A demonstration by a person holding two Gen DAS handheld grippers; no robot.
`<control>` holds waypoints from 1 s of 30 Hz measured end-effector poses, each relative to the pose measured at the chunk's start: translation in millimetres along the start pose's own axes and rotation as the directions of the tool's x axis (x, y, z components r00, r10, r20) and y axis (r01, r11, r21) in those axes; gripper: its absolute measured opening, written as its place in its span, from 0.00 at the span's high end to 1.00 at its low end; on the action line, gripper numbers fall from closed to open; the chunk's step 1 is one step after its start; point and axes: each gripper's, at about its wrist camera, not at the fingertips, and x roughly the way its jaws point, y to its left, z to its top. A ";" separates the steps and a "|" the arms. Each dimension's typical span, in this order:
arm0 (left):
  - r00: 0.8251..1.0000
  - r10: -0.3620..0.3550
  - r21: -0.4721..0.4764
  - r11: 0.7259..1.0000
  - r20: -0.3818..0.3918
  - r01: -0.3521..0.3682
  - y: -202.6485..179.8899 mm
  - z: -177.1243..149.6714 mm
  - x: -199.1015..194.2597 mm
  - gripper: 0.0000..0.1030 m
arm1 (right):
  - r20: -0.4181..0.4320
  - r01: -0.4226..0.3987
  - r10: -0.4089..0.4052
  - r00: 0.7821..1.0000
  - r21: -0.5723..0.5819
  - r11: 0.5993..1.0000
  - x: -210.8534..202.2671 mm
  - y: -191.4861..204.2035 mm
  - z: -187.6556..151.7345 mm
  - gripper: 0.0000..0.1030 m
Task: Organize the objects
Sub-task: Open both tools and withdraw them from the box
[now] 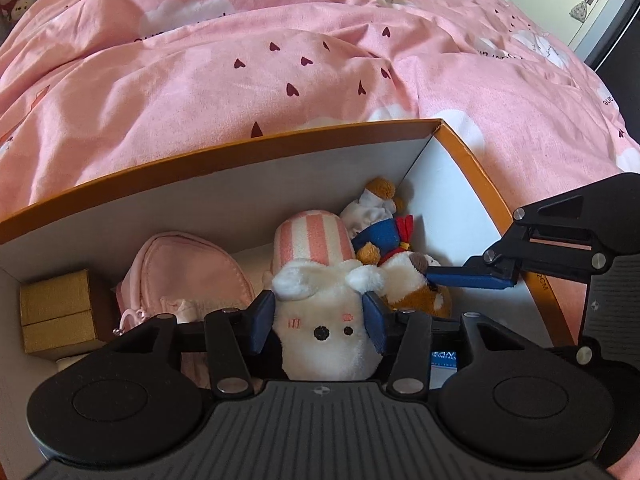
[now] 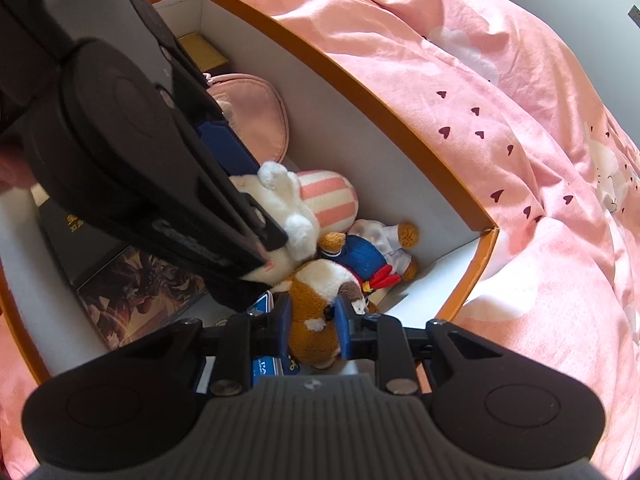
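Observation:
An orange box with white inner walls (image 1: 224,184) lies on a pink bed. My left gripper (image 1: 318,320) is inside it, its blue pads closed against the sides of a white plush with a pink-striped hat (image 1: 324,320). My right gripper (image 2: 312,320) is shut on a brown-and-white plush dog (image 2: 316,292), which also shows in the left wrist view (image 1: 416,280). A plush in a blue sailor outfit (image 2: 368,252) lies in the box's far corner. The left gripper's body (image 2: 132,168) hides the white plush's face in the right wrist view.
In the box lie a pink pouch (image 1: 188,272), a gold box (image 1: 56,312), a dark printed box (image 2: 136,292) and a blue-labelled item (image 1: 444,364). The pink heart-print duvet (image 1: 280,80) surrounds the box. A white door (image 1: 580,4) is at far right.

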 end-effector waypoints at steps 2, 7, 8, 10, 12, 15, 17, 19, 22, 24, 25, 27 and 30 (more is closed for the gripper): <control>1.000 0.003 -0.015 1.000 0.022 -0.003 0.4 -0.2 1.4 0.43 | 0.005 0.001 -0.002 1.000 0.004 1.000 0.0 -1.3 0.8 0.76; 0.998 -0.012 -0.016 1.000 0.062 0.013 2.8 -3.2 -5.7 0.37 | 0.025 0.000 0.000 1.000 0.005 1.000 -2.7 -5.3 2.5 0.77; 0.998 -0.016 -0.016 1.000 0.067 0.017 3.4 -3.7 -8.3 0.36 | 0.034 0.000 0.000 0.999 0.014 1.000 -5.6 -6.4 3.3 0.77; 0.996 -0.023 -0.011 1.000 0.088 0.024 4.0 -4.7 -15.6 0.37 | 0.053 -0.003 0.001 0.999 0.052 0.999 -13.1 -9.9 5.0 0.76; 0.993 -0.019 -0.005 1.000 0.116 0.020 1.4 -5.8 -25.5 0.37 | 0.073 -0.008 0.001 0.997 0.096 0.995 -23.8 -13.0 4.6 0.76; 0.985 -0.034 0.007 0.999 0.168 0.033 -2.9 -11.1 -46.2 0.37 | 0.108 -0.026 0.008 0.994 0.171 0.985 -41.7 -17.9 2.4 0.76; 0.975 -0.053 0.021 0.999 0.214 0.050 -7.2 -17.1 -63.2 0.37 | 0.142 -0.027 -0.005 0.990 0.222 0.975 -60.6 -12.8 -8.4 0.76; 0.965 -0.062 0.030 0.998 0.255 0.056 -11.9 -23.9 -79.6 0.37 | 0.184 -0.026 -0.024 0.983 0.267 0.963 -78.4 -7.8 -17.4 0.76; 0.950 -0.068 0.044 0.997 0.305 0.057 -19.6 -37.5 -101.9 0.37 | 0.248 -0.049 -0.039 0.968 0.337 0.940 -101.2 1.1 -34.7 0.76; 0.940 -0.087 0.064 0.996 0.331 0.069 -25.8 -49.1 -116.8 0.37 | 0.286 -0.066 -0.048 0.957 0.379 0.923 -115.3 7.2 -45.6 0.76; 0.936 -0.100 0.071 0.994 0.337 0.081 -28.6 -55.1 -123.2 0.37 | 0.302 -0.073 -0.056 0.952 0.400 0.914 -126.0 15.5 -53.9 0.76; 0.932 -0.130 0.078 0.991 0.339 0.110 -33.6 -67.7 -133.3 0.37 | 0.334 -0.089 -0.069 0.940 0.433 0.897 -142.0 26.5 -67.3 0.76; 0.925 -0.193 0.085 0.981 0.326 0.175 -40.8 -88.0 -143.1 0.39 | 0.359 -0.103 -0.089 0.929 0.481 0.871 -157.1 40.0 -91.7 0.76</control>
